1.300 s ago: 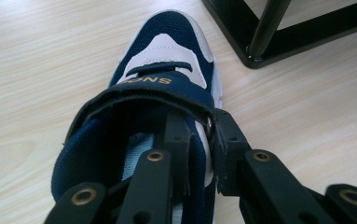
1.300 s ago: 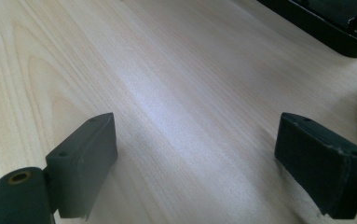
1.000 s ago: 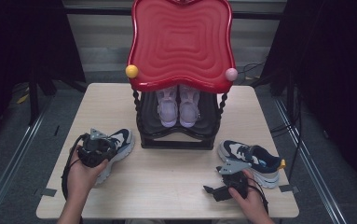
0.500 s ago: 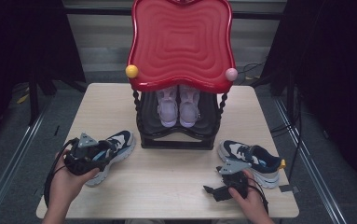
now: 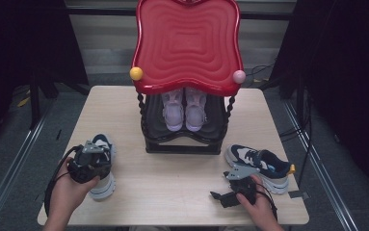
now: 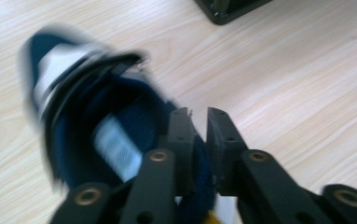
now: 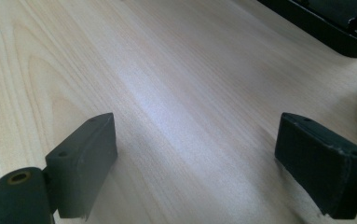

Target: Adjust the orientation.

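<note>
A pale wooden table (image 5: 182,178) carries a black rack (image 5: 184,139) under a red tray top (image 5: 187,45), a pink pair of shoes (image 5: 184,109) inside. Left gripper (image 6: 198,128) pinches the collar of a navy sneaker (image 6: 97,135) (blurred). Right gripper (image 7: 195,158) gapes wide, empty, beside a second sneaker (image 5: 261,166).

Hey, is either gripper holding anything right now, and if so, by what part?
The left gripper pinches the navy sneaker by the rim of its collar. The right gripper is open over bare table, holding nothing.
</note>
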Tool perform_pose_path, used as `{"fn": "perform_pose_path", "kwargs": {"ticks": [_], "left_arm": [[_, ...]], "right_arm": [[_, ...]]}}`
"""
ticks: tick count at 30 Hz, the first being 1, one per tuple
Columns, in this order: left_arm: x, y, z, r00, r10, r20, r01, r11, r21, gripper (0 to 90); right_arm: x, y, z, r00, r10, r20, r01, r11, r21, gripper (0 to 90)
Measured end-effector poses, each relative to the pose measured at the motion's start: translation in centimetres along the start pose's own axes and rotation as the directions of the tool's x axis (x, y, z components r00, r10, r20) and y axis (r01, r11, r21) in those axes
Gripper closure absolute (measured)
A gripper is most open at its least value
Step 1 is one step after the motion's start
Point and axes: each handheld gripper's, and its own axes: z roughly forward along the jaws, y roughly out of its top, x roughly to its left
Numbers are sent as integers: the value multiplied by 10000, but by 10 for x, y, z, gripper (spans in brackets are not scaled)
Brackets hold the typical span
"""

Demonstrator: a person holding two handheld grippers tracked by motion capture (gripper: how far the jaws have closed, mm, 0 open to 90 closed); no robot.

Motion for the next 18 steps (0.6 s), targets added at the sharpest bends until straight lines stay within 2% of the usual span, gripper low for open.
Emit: {"fn": "perform_pose_path", "kwargs": {"ticks": [1, 2, 3, 5, 6, 7, 8, 10, 11, 15, 16, 18], "left_arm": [[0, 1, 0, 10000, -25, 60, 26, 9999, -143, 842], [1, 2, 0, 9983, -276, 515, 299, 9986, -430, 900], [0, 4, 1, 9959, -554, 715, 602, 9960, -657, 900], [-3, 9, 4, 9989, -293, 370, 318, 9970, -704, 900], [-4, 10, 6, 9976, -428, 546, 468, 9961, -745, 900], [-4, 12, 7, 9975, -397, 588, 440, 9963, -741, 900], [-6, 14, 8, 9982, -356, 478, 394, 9960, -801, 900], [-6, 16, 7, 9980, -77, 626, 122, 9974, -717, 900], [-8, 17, 6, 9979, -94, 643, 149, 9962, -854, 899], [-7, 14, -1, 9990, 166, 406, -123, 9946, -1031, 699], [-6, 13, -4, 9991, 31, 422, 16, 9938, -1108, 658], [-3, 10, -9, 9988, 30, 483, 31, 9920, -1260, 587]], "right_arm": [[0, 0, 0, 10000, -1, 1, 1, 10000, 0, 120], [0, 0, 0, 10000, 3, 1, -3, 10000, 0, 121], [0, 0, 0, 10000, -10, 0, 10, 10000, -2, 120], [0, 0, 0, 10000, 1, 0, -1, 10000, 0, 120], [0, 0, 0, 10000, -5, -1, 5, 10000, -1, 120], [0, 0, 0, 10000, -7, 1, 7, 10000, -3, 120], [0, 0, 0, 10000, -2, 3, 2, 10000, 0, 120], [0, 0, 0, 10000, -14, 2, 14, 10000, -5, 120], [0, 0, 0, 10000, -10, 2, 10, 10000, -4, 120], [0, 0, 0, 10000, 0, -1, 0, 10000, 1, 120], [0, 0, 0, 10000, -3, 1, 3, 10000, 0, 120], [0, 0, 0, 10000, -13, 0, 13, 10000, -2, 120]]}}
